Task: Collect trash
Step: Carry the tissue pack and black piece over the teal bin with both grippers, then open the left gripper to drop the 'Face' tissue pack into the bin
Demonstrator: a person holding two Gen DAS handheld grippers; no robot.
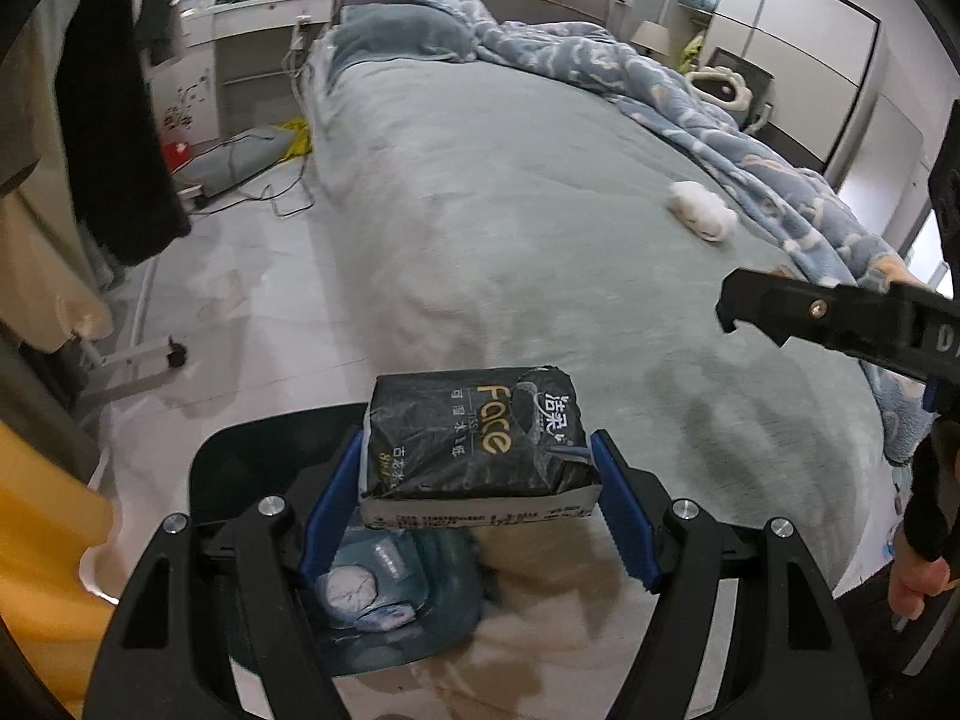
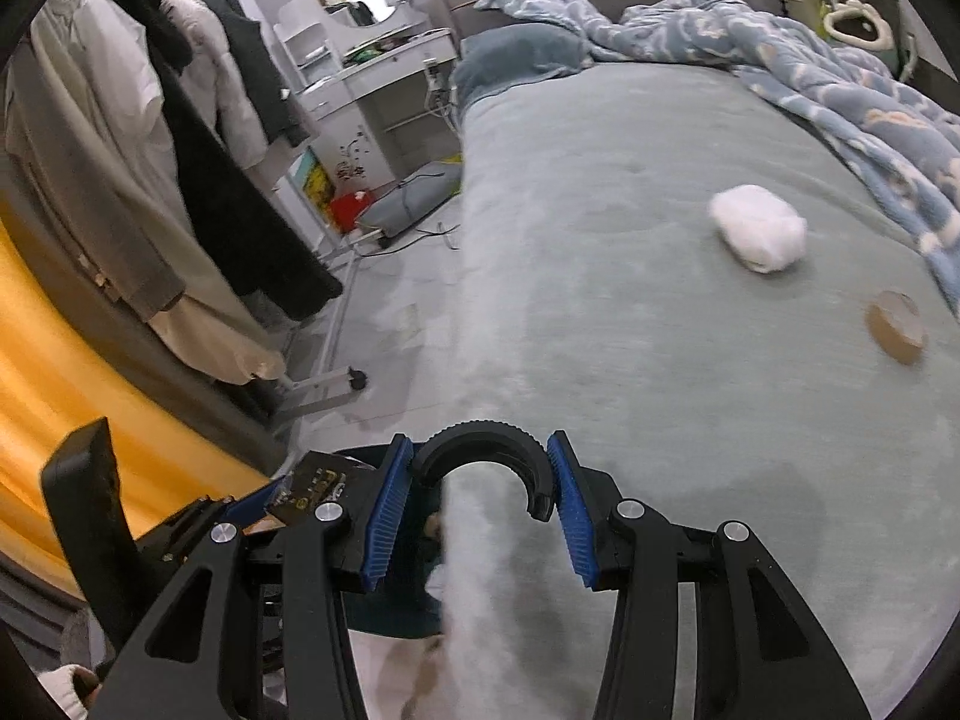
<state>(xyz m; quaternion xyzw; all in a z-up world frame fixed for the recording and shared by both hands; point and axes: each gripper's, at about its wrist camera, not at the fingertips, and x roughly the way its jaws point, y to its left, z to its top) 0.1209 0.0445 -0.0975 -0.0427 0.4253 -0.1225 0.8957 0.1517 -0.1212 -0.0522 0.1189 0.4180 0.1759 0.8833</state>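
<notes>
My left gripper [image 1: 480, 474] is shut on a black tissue pack [image 1: 477, 438] printed "Face" and holds it over a trash bin with a blue liner [image 1: 420, 618] on the floor beside the bed; crumpled paper [image 1: 351, 591] lies in the bin. My right gripper [image 2: 480, 498] is shut on a black curved plastic piece [image 2: 480, 450] above the bed's near edge. A white wad of tissue [image 2: 759, 228] and a brown tape roll [image 2: 897, 327] lie on the grey-green bed sheet [image 2: 630, 300]. The wad also shows in the left wrist view [image 1: 702, 210].
A rumpled blue blanket [image 1: 660, 78] covers the bed's far right side. A clothes rack with hanging coats [image 2: 150, 150] stands on the left, with a yellow cloth [image 2: 72, 372] below it. Cables and a cushion [image 1: 240, 162] lie on the floor by a white dresser.
</notes>
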